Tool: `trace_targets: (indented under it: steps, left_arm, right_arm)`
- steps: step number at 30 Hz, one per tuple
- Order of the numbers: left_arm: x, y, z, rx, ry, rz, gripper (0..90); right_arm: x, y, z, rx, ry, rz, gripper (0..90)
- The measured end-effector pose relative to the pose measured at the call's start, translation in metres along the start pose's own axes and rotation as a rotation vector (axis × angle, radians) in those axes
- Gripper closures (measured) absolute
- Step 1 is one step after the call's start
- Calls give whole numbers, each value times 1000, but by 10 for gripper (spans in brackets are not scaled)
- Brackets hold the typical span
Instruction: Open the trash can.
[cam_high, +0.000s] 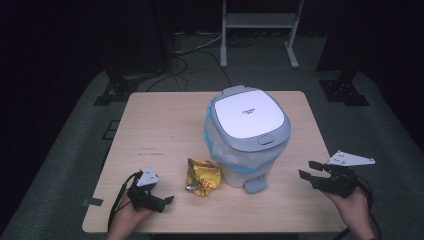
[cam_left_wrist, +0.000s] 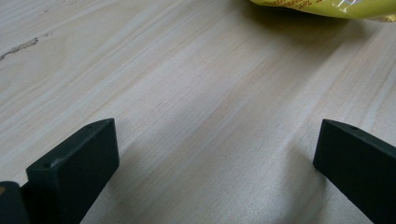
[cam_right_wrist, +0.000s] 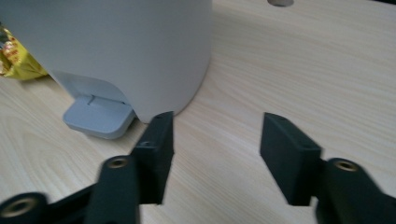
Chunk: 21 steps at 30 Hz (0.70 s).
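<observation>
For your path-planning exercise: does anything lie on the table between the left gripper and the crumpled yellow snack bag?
Nothing visible does. The left gripper is open and points toward the snack bag, with bare wooden table between its jaws and the bag. The pedal bin stands beside the bag, off that path.

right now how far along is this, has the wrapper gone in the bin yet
Nothing looks done yet. The yellow wrapper lies on the table beside the pedal bin, whose lid is closed. Nothing is in hand: the left gripper and right gripper are both open and empty. If binning it is the aim, picking up, opening the lid and dropping all remain.
</observation>
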<state>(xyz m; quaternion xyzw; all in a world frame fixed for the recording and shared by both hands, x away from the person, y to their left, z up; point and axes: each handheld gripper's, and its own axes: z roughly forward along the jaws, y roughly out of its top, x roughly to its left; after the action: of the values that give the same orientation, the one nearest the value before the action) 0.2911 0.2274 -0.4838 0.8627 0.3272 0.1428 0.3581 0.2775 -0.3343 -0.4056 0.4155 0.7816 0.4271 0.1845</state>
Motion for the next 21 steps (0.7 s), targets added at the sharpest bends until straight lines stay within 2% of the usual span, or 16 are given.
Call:
trace_targets:
  steps: [6,11,21]
  left_arm:
    - [0,0,0,0,0,-2,0]
    - [0,0,0,-1,0,-3,0]
    - [0,0,0,2,0,0,0]
  right_arm:
    - [0,9,-8,-26,26,5,675]
    - [3,17,-12,-37,51,-17,886]
    - [7,36,-19,-71,98,-22,899]
